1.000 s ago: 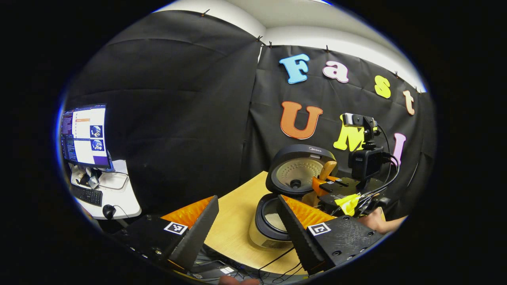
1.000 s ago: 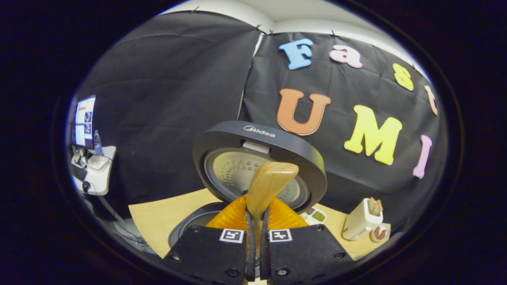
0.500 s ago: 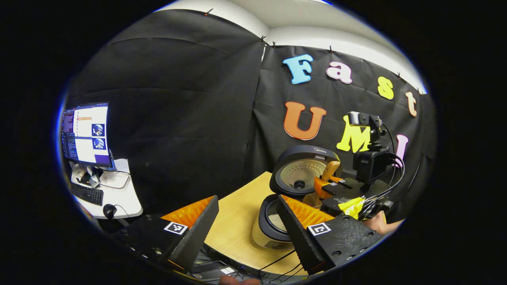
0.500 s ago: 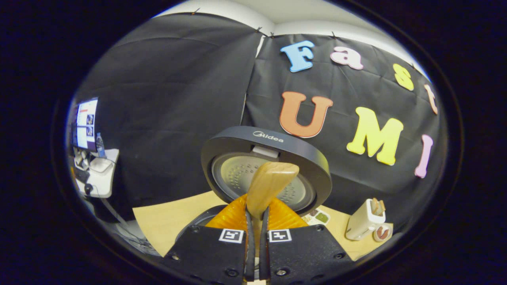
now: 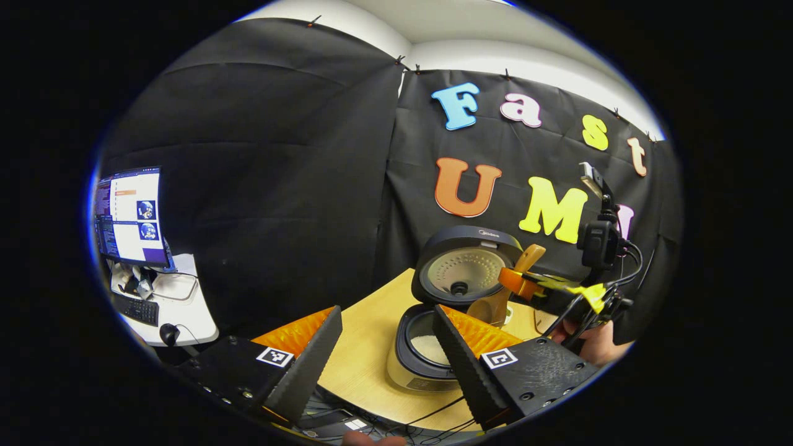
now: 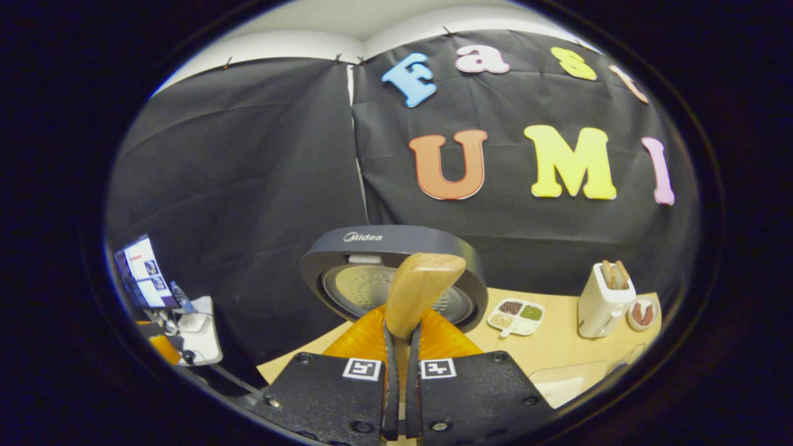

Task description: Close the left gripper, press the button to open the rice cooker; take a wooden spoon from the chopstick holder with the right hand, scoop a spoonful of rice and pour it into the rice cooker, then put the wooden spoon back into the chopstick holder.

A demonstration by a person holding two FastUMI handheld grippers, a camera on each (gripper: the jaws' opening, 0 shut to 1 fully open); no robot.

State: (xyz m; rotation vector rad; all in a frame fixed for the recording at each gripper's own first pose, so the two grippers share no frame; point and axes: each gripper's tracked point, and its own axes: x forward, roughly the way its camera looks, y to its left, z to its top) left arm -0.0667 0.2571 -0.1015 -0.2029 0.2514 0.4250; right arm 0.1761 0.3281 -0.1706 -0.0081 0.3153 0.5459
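Right gripper [image 6: 401,347]: jaws are pinching the wooden spoon [image 6: 421,292] by its handle, narrow, both sides pressing on it. In the right gripper view the handle end is sticking up and forward out of the jaws. In the left gripper view the right gripper [image 5: 519,284] is showing farther off, and the spoon [image 5: 495,301] is hanging bowl-down beneath it, tilted, the bowl just beside the open rice cooker [image 5: 427,347], to the right of the pot rim (whether the bowl is carrying rice cannot be told). A hand [image 5: 593,344] is holding that gripper from below.

Left gripper [image 5: 387,341]: jaws are standing wide, gripping nothing. The rice cooker is sitting ahead of them and toward the right jaw, which is partly covering the pot. White rice [image 5: 427,344] is lying in the pot. The lid [image 5: 464,266] is standing upright behind it.

In the right gripper view, straight ahead of the jaws, the lid [image 6: 396,263] is facing the camera. To the right of the jaws on the desk [image 6: 557,356]: a sectioned grain dish [image 6: 516,316], then a white chopstick holder [image 6: 604,303] with wooden utensils standing in it.
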